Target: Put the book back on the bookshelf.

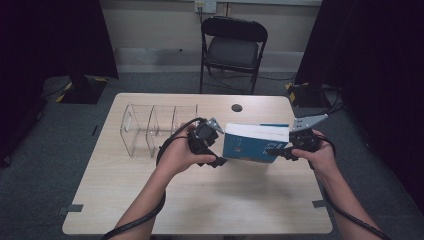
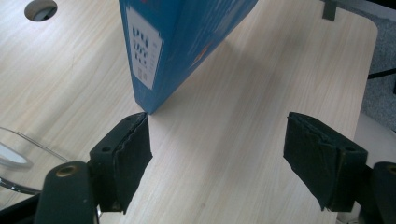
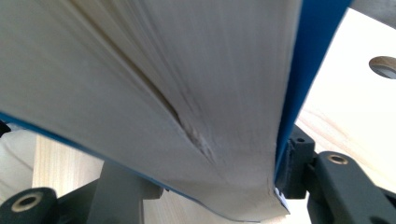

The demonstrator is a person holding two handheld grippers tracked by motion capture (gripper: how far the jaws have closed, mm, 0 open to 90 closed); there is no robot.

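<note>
- A blue book point(image 1: 255, 143) stands above the middle of a pale wooden table point(image 1: 200, 200), seen from the high view with a gripper at each end.
- The right gripper point(image 1: 280, 151), in the person's right hand, meets the book's right end low down; in the right gripper view the white page block point(image 3: 140, 93) and blue cover point(image 3: 308, 60) sit between its two black jaws, which are clamped on the book.
- In that same view the pages fan slightly, with a crease running through the block near the gripped corner.
- The left gripper point(image 1: 216, 161), in the person's left hand, sits just beside the book's lower left corner.
- From the left gripper view point(image 2: 217, 158), its jaws stand wide apart with bare tabletop between them; the book's bottom corner point(image 2: 149, 105) comes down right at the tip of the left-hand pad point(image 2: 133, 144), whether touching it or just short cannot be told.
- The book's spine carries a white label point(image 2: 144, 51) and leans away from that gripper, tilted rather than upright.
- A clear acrylic rack point(image 1: 150, 130) with upright dividers stands on the table to the left of the left hand, apart from the book.
- A round cable hole point(image 1: 237, 107) lies in the tabletop beyond the book, and a black folding chair point(image 1: 232, 47) stands past the table's far edge.
</note>
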